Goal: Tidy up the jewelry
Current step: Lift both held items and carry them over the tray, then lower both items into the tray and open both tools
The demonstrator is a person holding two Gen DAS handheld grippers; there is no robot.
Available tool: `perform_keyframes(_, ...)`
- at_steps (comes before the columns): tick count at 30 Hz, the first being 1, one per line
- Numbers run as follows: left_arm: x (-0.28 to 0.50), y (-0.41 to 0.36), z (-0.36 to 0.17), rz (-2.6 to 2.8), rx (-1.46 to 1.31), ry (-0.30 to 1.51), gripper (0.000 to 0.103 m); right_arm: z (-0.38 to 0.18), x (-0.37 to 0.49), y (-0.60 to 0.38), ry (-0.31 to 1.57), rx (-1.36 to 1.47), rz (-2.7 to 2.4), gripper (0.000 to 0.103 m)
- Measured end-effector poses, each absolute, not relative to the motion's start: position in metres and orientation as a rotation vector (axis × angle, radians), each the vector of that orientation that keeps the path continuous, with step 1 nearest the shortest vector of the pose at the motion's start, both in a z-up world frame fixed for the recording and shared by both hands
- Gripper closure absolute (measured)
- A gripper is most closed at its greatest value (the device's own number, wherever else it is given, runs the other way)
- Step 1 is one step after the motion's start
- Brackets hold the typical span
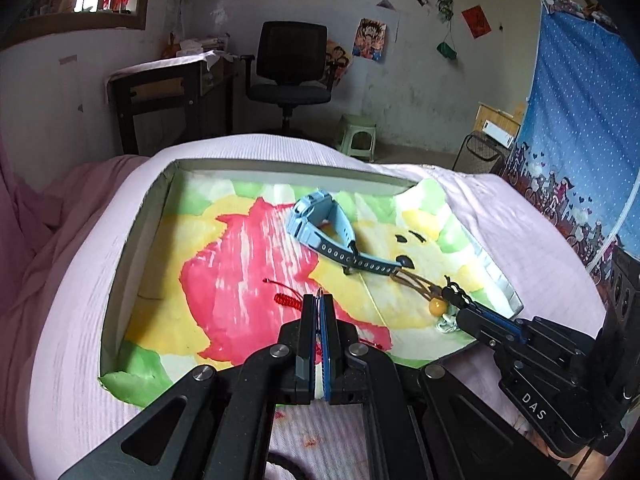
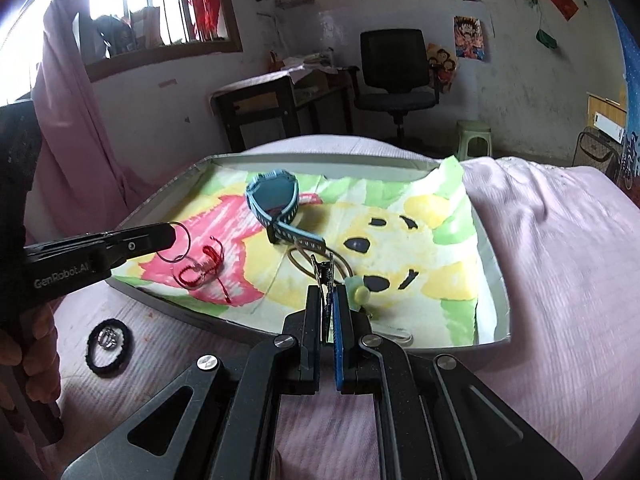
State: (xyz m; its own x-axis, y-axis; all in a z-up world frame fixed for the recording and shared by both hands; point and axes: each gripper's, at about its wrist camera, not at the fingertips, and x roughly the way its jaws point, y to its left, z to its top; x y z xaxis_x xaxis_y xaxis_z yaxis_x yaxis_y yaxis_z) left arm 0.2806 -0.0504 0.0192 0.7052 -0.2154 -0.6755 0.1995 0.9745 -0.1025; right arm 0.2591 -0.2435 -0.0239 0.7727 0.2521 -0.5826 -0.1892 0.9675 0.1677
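Left wrist fisheye sits low and close behind its own tool, facing 12 o'clock over the shallow tray on the bed toward the office chair at the far wall; the other tool enters at 4 o'clock. Right wrist fisheye looks the same way from close behind its tool, set further right, with the left tool entering at 9 o'clock. Both views share the tray, the blue watch, the chair and the back wall.
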Motion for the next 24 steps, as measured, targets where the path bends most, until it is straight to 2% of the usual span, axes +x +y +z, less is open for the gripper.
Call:
perform_keyframes(10, 0.288, -0.047, 0.003, -0.239, -0.066, 0.831, 0.1, -0.028, 0.264, -0.242, 0.664, 0.106, 0.235, 0.098)
perform_keyframes(24, 0.28, -0.042, 0.007, -0.24, -0.095, 0.83, 0.1, -0.026, 0.262, -0.243, 0.659, 0.101, 0.238, 0.096)
